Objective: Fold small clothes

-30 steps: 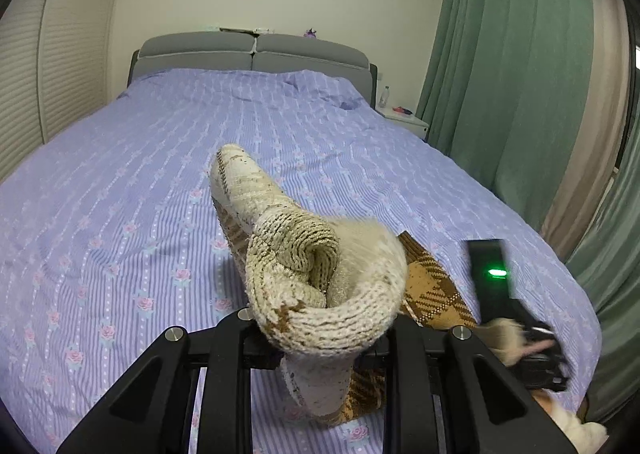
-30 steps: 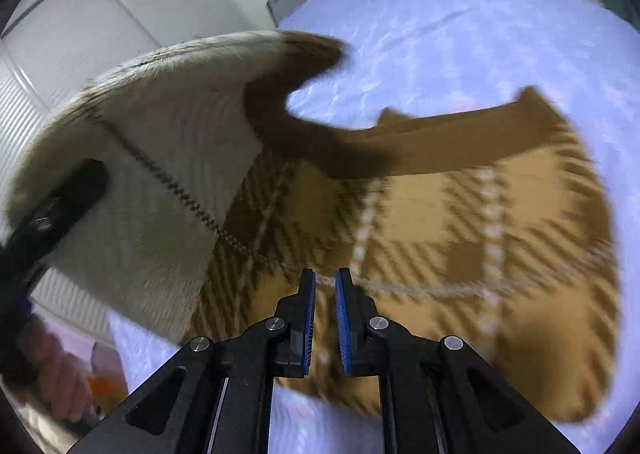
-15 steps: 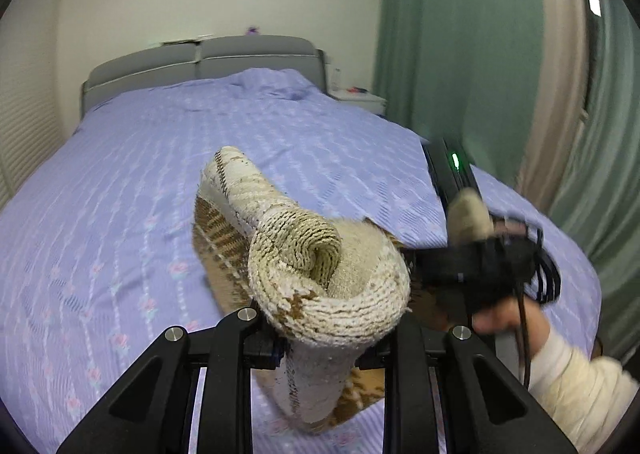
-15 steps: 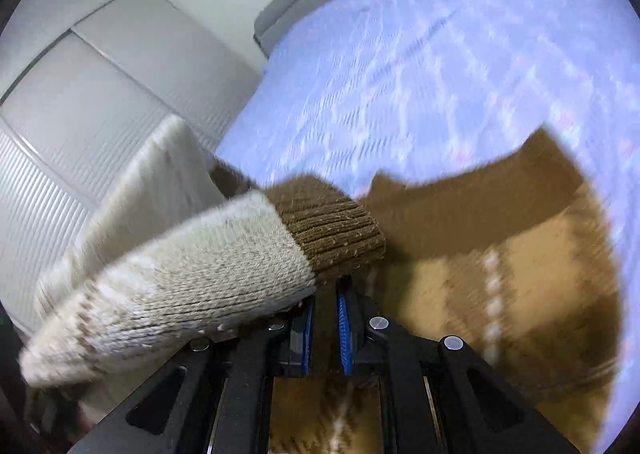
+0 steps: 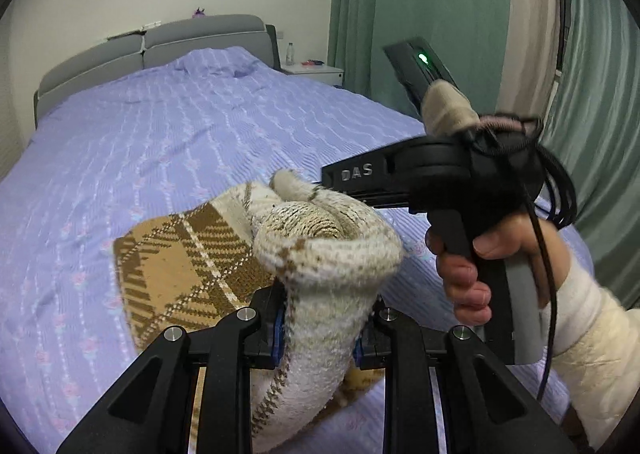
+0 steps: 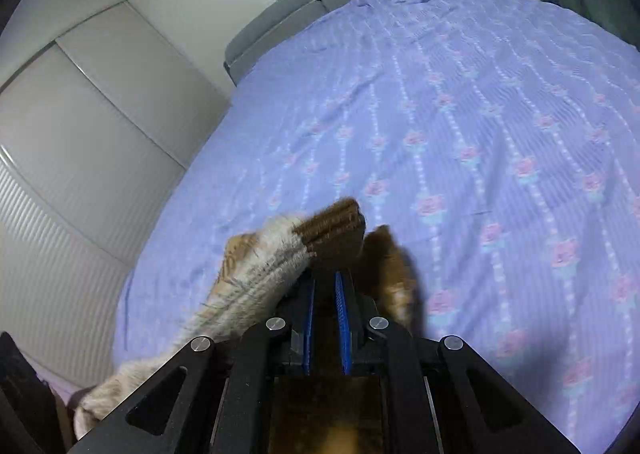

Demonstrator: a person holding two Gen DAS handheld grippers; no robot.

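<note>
A small knitted sweater [image 5: 188, 266], tan and brown plaid with cream sleeves, hangs above the purple bed. My left gripper [image 5: 320, 318] is shut on a bunched cream sleeve [image 5: 328, 254] of it. My right gripper [image 6: 326, 286] is shut on the brown ribbed cuff [image 6: 332, 230] of the other cream sleeve, with brown fabric filling the gap between its fingers. In the left wrist view the right gripper's body [image 5: 432, 174] sits just right of the bunched sleeve, held by a bandaged hand [image 5: 472, 274].
A wide bed with a purple flowered cover [image 6: 460, 126] lies below. A grey headboard [image 5: 160, 42] and a white nightstand [image 5: 316, 72] stand at the far end. Green curtains [image 5: 440, 14] hang on the right. White wardrobe doors [image 6: 80, 126] stand on the left.
The right gripper has lifted the cuff up and away from the plaid body and now sits close beside the left gripper. The sweater is bunched between them.
</note>
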